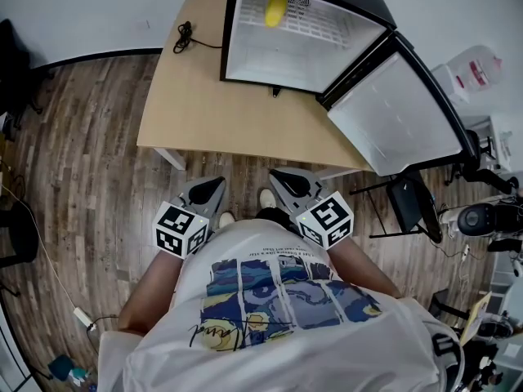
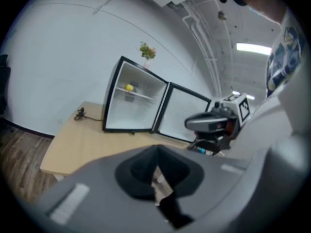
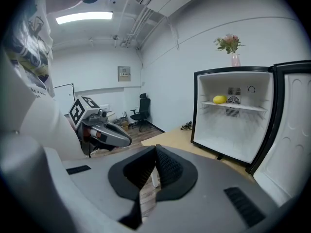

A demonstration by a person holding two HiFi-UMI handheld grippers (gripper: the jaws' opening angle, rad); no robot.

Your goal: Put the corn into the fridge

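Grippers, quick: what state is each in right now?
Left gripper: jaws closed, holding nothing.
Right gripper: jaws closed, holding nothing.

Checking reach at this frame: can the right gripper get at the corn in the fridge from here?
Probably not from here. The door stands open and nothing blocks the corn on the shelf, but the right gripper sits short of the whole table.

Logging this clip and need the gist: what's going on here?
A person stands back from the table, holding the left gripper and the right gripper close to the body, both shut and empty. The corn already lies on the shelf of the fridge, which stands on the table with its door wide open. Nothing is being handled right now.
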